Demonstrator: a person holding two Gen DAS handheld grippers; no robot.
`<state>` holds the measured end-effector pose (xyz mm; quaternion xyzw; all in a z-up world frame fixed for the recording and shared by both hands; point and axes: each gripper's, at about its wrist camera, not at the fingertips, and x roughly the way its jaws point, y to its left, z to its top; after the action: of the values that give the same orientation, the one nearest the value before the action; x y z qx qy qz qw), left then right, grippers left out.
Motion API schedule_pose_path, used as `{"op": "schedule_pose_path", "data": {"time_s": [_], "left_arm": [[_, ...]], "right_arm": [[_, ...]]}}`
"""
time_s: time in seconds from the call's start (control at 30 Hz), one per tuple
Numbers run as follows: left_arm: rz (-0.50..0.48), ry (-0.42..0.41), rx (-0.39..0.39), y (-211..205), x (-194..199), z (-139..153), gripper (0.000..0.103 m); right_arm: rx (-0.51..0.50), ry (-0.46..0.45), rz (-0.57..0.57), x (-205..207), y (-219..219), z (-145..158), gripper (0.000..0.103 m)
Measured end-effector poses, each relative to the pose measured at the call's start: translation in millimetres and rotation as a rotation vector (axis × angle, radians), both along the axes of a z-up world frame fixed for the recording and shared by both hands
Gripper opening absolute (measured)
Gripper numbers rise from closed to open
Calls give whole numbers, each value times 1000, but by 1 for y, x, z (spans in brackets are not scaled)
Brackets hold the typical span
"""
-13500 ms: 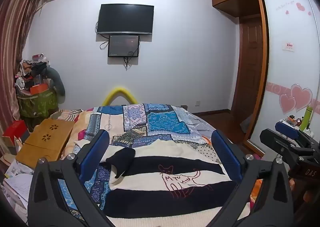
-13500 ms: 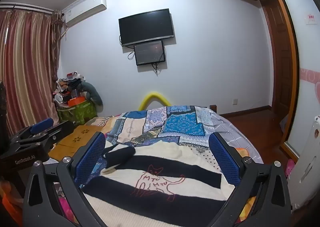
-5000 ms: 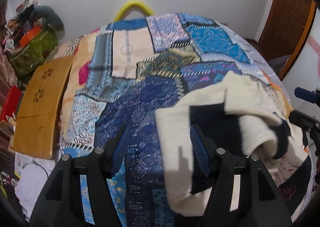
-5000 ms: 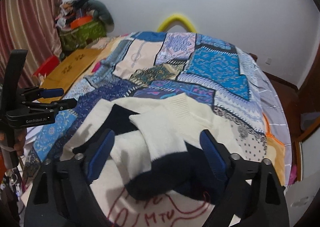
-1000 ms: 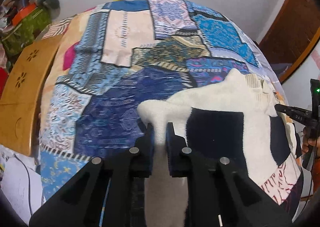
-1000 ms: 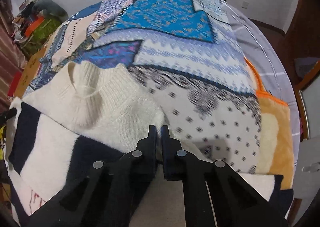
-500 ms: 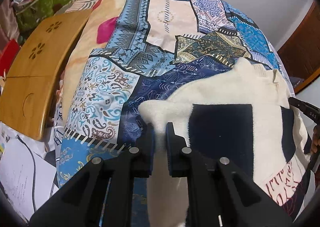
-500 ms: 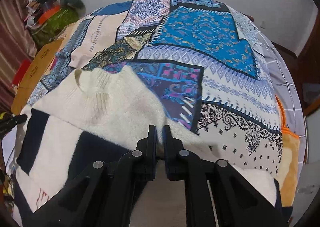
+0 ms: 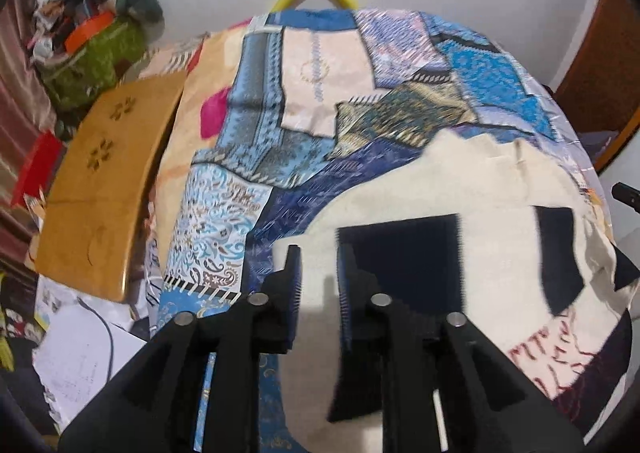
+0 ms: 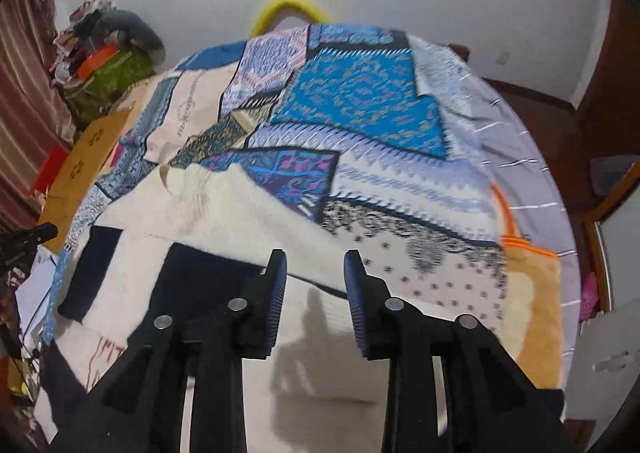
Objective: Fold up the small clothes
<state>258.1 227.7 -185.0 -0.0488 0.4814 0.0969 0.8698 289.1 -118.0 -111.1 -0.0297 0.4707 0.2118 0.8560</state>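
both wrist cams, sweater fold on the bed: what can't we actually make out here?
- Sweater near hem: hidden by the left gripper body in the left wrist view, by the right gripper body in the right.
- Red embroidery: motion-blurred in the left wrist view, cut off at the edge in the right; unreadable.
- Fold layers: cannot tell what lies beneath the top one.
- Jaws opening, cloth not visibly pinched; blur hides pad contact.

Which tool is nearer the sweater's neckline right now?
Right, though not by much. The right tool, jaws opening, sits over the sweater just below its neckline. The left tool, also opening, is at the folded side edge, farther from the neckline.
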Motion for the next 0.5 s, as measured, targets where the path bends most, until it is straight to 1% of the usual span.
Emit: {"op": "schedule_pose_path", "data": {"time_s": [0.03,0.1,0.13,0.2,0.27,0.37,0.43,0.47,0.5], "left_arm": [[-4,-12,7,-5,-2,7,27],[-15,-43,17,-16,-6,21,37],[-19,-56,21,-21,-8,28,39],[-31,-82,27,-31,-12,41,46],[-39,-109,28,-42,-17,54,51],[-44,-136,21,-55,-21,68,58],[-46,-153,19,-64,-22,75,61],[-47,-159,19,-70,-22,78,65],[-48,-167,19,-76,-23,80,69]], "right_arm": [[0,-9,-6,-3,-5,4,29],[-6,-36,-18,-9,-16,14,31],[-10,-53,-23,-13,-22,19,33],[-18,-79,-30,-20,-31,27,40],[-25,-109,-38,-29,-42,35,43],[-33,-132,-43,-39,-56,42,47],[-46,-146,-52,-45,-66,44,52],[-51,-152,-57,-47,-71,45,57],[-55,-159,-63,-50,-78,45,59]]}}
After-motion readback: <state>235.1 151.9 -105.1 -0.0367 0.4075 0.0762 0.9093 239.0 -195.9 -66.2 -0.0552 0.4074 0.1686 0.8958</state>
